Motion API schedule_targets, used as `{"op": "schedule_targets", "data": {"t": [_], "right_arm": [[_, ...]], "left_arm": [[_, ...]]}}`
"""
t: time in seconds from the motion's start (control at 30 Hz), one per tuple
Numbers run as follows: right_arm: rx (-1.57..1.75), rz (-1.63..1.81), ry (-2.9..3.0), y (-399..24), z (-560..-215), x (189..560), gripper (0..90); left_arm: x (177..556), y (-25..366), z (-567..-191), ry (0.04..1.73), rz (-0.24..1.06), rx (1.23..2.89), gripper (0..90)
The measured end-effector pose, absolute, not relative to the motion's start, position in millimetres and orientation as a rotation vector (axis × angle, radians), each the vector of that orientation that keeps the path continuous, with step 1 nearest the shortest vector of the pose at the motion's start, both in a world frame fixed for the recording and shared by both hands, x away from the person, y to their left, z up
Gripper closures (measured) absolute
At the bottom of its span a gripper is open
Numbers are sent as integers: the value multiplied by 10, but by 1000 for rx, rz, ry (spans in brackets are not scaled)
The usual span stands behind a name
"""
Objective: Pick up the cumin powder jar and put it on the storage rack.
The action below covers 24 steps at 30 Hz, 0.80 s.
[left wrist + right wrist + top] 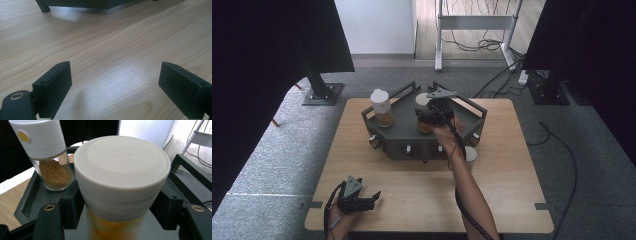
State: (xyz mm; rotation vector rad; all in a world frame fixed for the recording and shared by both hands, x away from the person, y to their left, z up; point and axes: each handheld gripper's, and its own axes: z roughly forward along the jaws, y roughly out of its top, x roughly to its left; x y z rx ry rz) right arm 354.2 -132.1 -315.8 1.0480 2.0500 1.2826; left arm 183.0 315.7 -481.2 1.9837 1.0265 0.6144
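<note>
- Left gripper view, nearest: left gripper (115, 92) idling low over bare table (105, 50); jaws spread wide, nothing between
- Further in: right gripper (117, 217) pinching the jar (120, 190) just under its white lid, over the dark tray (32, 197); probably glass, smooth and slippery, breakable; safest taken at the lid's collar
- Further back: second shaker (47, 152) upright on tray, brown powder inside

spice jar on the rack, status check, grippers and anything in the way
Right gripper shut on spice jar, upright on grey rack. Left gripper open over bare table. Second jar stands close beside it, apart.
</note>
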Motion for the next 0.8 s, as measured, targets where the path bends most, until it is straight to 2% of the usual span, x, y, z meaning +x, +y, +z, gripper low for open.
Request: {"op": "schedule_targets", "data": {"t": [0.17, 0.4, 0.5, 0.8], "right_arm": [[1039, 1298, 2049, -1340, -3168, 3547, 304], [1022, 1299, 2066, -1367, -3158, 3558, 161], [1030, 1313, 2059, -1393, -3161, 3554, 126], [1022, 1337, 2056, -1473, -3183, 3491, 114]], "left_arm": [[1825, 3161, -4811, 1029, 618, 1982, 110], [1825, 3150, -4814, 1024, 622, 1987, 110], [1825, 3149, -4815, 1024, 622, 1986, 110], [1828, 3142, -4815, 1023, 622, 1989, 110]]}}
